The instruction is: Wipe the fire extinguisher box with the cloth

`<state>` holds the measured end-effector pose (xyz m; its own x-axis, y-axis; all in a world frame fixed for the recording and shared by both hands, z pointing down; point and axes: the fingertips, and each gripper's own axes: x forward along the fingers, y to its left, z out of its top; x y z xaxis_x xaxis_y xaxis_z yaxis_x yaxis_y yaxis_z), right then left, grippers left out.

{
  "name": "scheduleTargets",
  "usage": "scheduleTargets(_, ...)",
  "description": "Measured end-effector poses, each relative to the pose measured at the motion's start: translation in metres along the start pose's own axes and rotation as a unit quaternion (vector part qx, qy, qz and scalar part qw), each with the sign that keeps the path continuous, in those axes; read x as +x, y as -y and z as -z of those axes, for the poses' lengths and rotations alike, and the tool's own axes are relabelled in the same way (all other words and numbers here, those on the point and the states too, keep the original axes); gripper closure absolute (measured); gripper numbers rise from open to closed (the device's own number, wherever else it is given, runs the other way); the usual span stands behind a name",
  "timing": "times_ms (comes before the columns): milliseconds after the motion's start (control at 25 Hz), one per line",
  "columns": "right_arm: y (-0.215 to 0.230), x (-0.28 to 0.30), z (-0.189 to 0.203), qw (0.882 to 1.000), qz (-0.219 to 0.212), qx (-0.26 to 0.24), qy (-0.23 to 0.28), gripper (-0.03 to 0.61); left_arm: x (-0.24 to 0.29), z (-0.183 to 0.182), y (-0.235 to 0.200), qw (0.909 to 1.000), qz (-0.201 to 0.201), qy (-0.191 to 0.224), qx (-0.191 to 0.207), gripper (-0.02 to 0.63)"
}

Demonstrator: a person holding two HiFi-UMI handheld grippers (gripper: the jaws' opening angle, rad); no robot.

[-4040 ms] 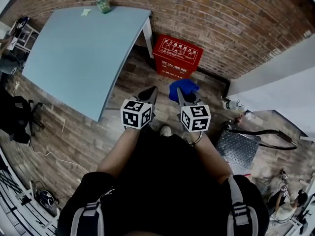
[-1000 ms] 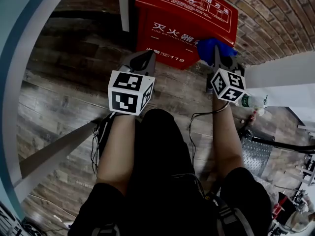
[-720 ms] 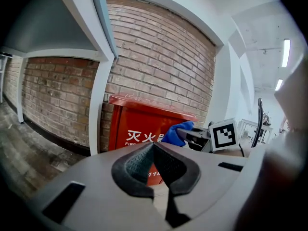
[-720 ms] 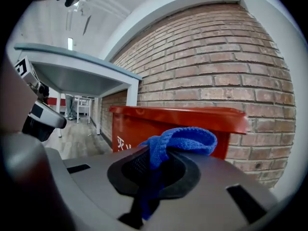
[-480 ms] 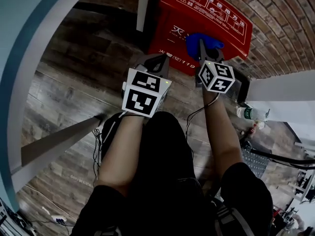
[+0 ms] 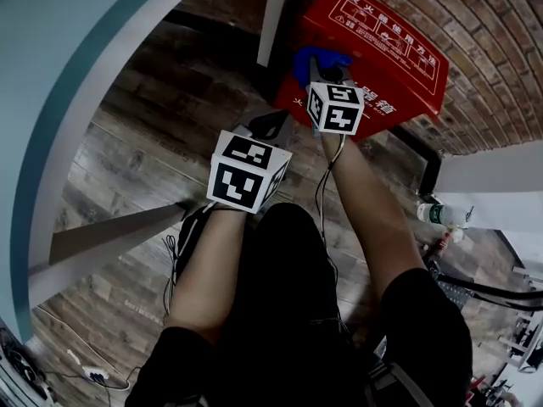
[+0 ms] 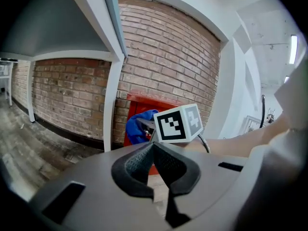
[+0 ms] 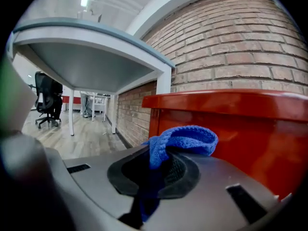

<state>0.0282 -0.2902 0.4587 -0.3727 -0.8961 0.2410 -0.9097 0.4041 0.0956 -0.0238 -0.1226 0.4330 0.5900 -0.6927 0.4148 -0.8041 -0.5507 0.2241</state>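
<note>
1. Evidently pinched a crumpled blue knit cloth [image 8: 185, 138] in the right gripper [image 8: 161, 170], with the wad bulging ahead of the jaws as a wiping pad.
2. Held it at the left corner of the red metal fire extinguisher box [image 6: 399, 49], which stood against the brick wall [image 6: 475, 24]; possibly touching, hard to confirm.
3. Hung the left gripper [image 7: 153, 150] back, jaws pressed together on nothing, clear of the wiping path.
</note>
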Motion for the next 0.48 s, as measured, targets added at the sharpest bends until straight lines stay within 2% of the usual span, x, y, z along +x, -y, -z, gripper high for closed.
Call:
scheduleTargets(120,-0.008,0.01,0.009,1.0,0.004,-0.014,-0.011,0.535,0.001,0.001,0.002,1.0,0.004,0.0,-0.005,0.617)
scheduleTargets(240,-0.004,0.009,0.028,1.0,0.006,0.003,-0.03,0.535,0.006,0.001,0.011,0.9999,0.014,-0.003,0.005,0.617)
scheduleTargets(400,0.023,-0.012,0.068,0.998,0.015,0.035,-0.06,0.535,0.015,0.004,0.017,0.9995,0.018,-0.012,0.024,0.617)
scheduleTargets(480,0.042,-0.028,0.082,0.997,0.018,0.035,-0.071,0.535,0.02,0.004,0.019,0.9994,0.022,-0.013,0.023,0.617)
